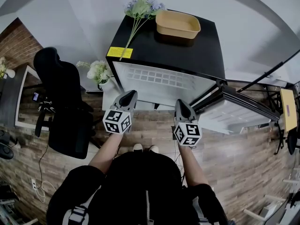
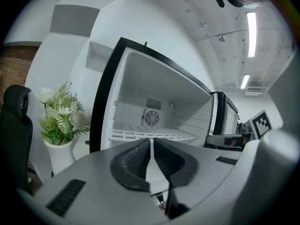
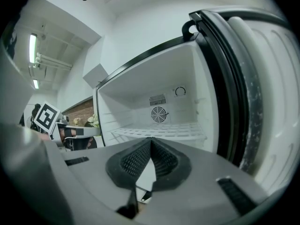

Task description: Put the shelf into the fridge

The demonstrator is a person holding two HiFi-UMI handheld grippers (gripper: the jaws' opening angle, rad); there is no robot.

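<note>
Before the open fridge (image 1: 164,55), left claw (image 1: 131,94), right claw (image 1: 180,102) both closed; chair (image 1: 65,95) leftward

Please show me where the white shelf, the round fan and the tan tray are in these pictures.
white shelf (image 3: 160,131): right gripper view, the middle of its grid.
round fan (image 2: 151,118): left gripper view, its centre.
tan tray (image 1: 176,32): head view, its near side wall.
</note>
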